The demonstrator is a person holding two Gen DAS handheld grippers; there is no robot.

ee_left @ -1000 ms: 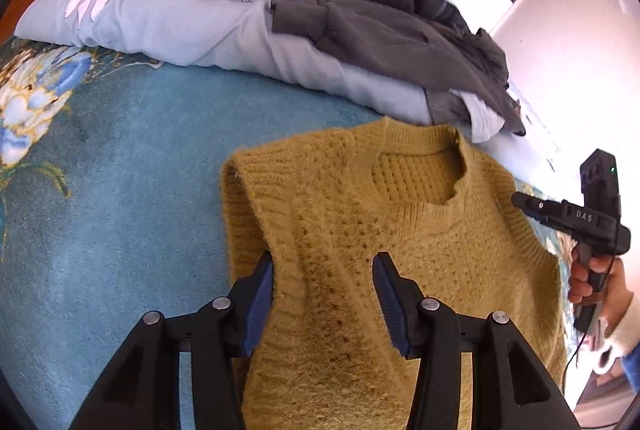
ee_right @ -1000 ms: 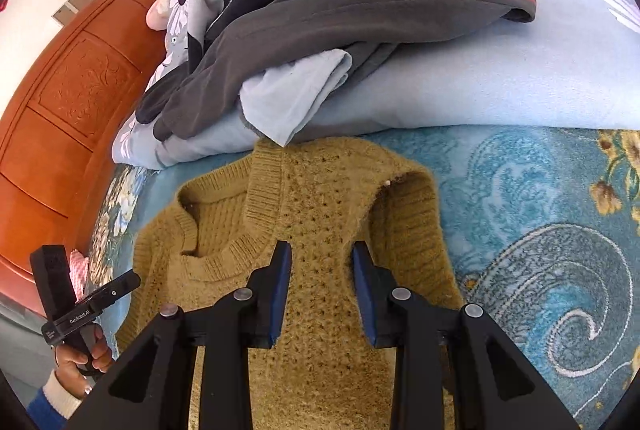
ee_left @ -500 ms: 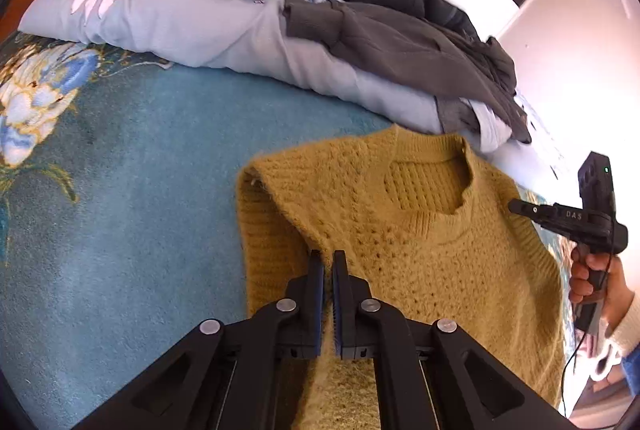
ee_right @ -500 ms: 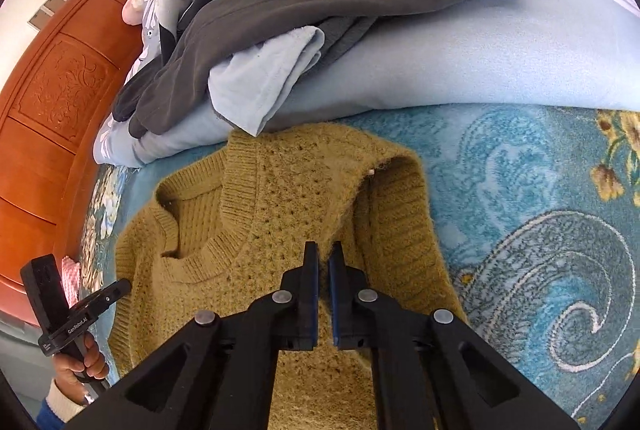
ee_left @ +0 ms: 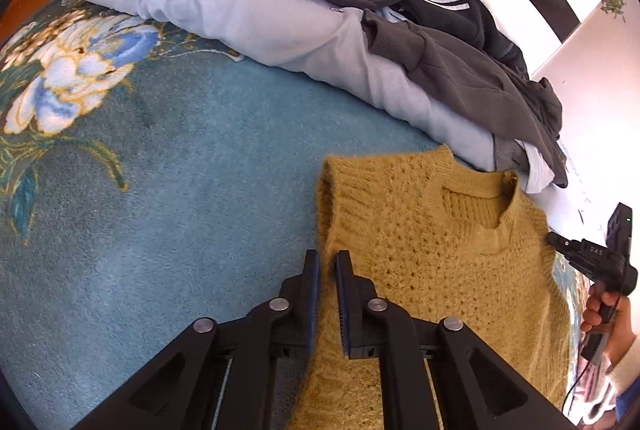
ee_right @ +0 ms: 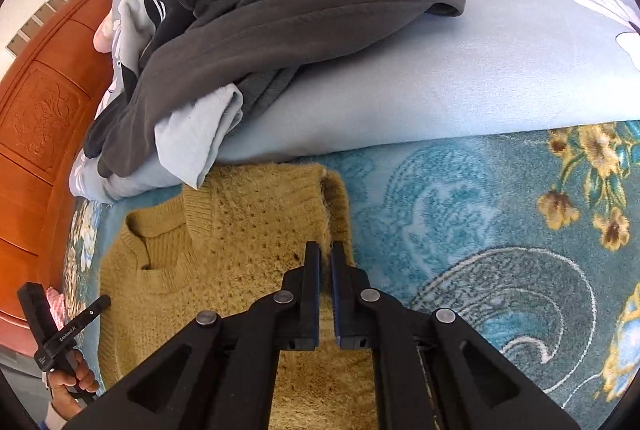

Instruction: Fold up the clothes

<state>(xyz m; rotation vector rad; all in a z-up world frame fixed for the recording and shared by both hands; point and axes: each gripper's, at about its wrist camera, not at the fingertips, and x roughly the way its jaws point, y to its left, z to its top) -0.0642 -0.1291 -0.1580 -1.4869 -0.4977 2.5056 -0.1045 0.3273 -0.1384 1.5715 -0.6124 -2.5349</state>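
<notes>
— Both tongs? Left tongs (ee_left: 327, 272) are opening slightly, the mustard knit vest (ee_left: 432, 250) edge between the pads; right tongs (ee_right: 325, 270) are clamped on the vest's other armhole edge.
— Any writing?
— "DAS" on the right tool, at the left view's right edge.
— The vest?
— Flat on the blue floral bed (ee_left: 160, 190), lower centre.

"DAS" printed on right hand-held gripper (ee_left: 555, 243) body; "Genrobot.AI" along left hand-held gripper (ee_right: 105, 300) arm.
</notes>
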